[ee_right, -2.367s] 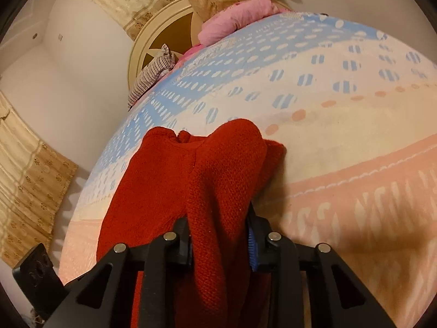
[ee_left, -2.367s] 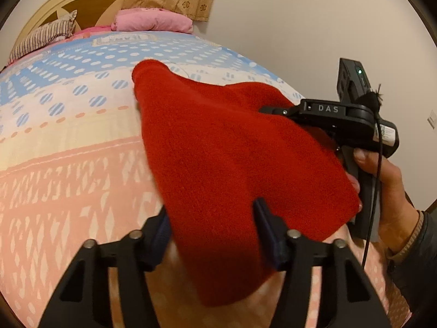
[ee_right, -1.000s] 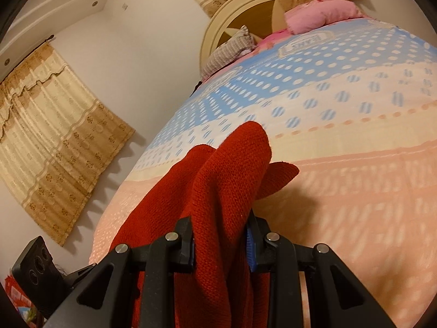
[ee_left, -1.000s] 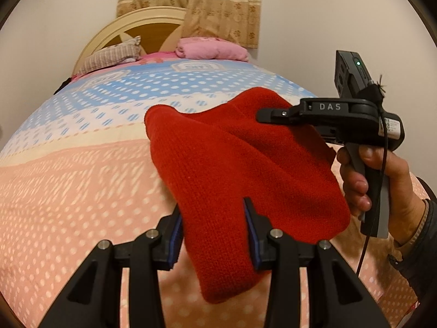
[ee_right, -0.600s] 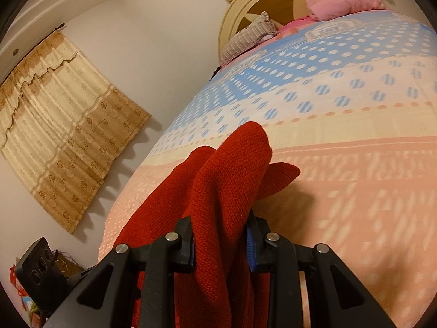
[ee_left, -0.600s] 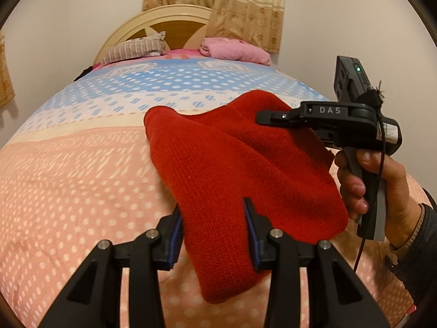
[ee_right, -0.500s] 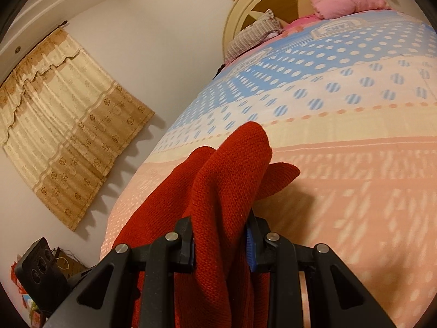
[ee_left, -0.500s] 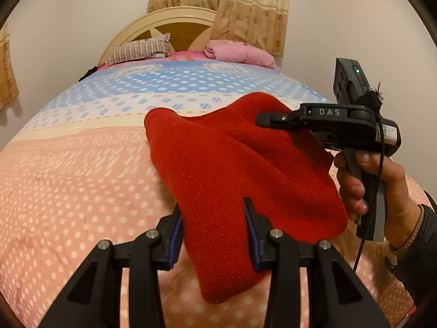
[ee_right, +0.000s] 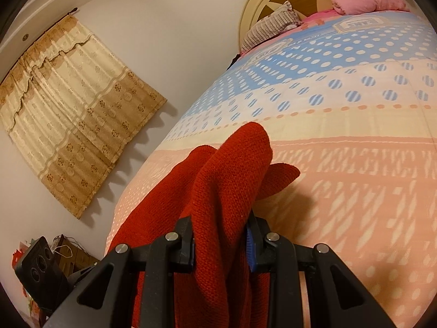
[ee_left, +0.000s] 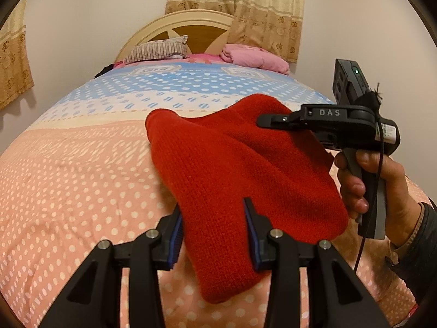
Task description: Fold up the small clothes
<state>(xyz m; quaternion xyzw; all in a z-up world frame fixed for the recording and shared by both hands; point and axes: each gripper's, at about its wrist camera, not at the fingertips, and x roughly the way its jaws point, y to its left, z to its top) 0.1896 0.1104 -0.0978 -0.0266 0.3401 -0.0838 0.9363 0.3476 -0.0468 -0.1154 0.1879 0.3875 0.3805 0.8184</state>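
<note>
A red knitted garment [ee_left: 240, 169] hangs above the bed [ee_left: 68, 180], stretched between the two grippers. The left gripper [ee_left: 213, 235] is clamped on one bunched edge of it; the blue-lined fingers [ee_left: 174, 235] press the knit from both sides, and a loose flap droops past them toward 6 o'clock. In the left wrist view the right gripper [ee_left: 273, 119] enters from 3 o'clock, gripped by a hand [ee_left: 382, 191] in a dark sleeve [ee_left: 418, 248], its tip buried in the far corner of the cloth. The right wrist view shows that gripper [ee_right: 221, 235] squeezed on a thick fold of the garment [ee_right: 224, 191], which rises between the fingers [ee_right: 188, 237] to a rounded peak at 12 o'clock and falls away toward 8 o'clock.

The bed cover is pink with white dots near the camera and blue farther off. At 12 o'clock in the left view stands a cream headboard [ee_left: 191, 24], with a striped pillow [ee_left: 155, 52] and a pink bundle [ee_left: 254, 58] beside it. Beige curtains [ee_right: 71, 109] hang at 9 o'clock in the right view.
</note>
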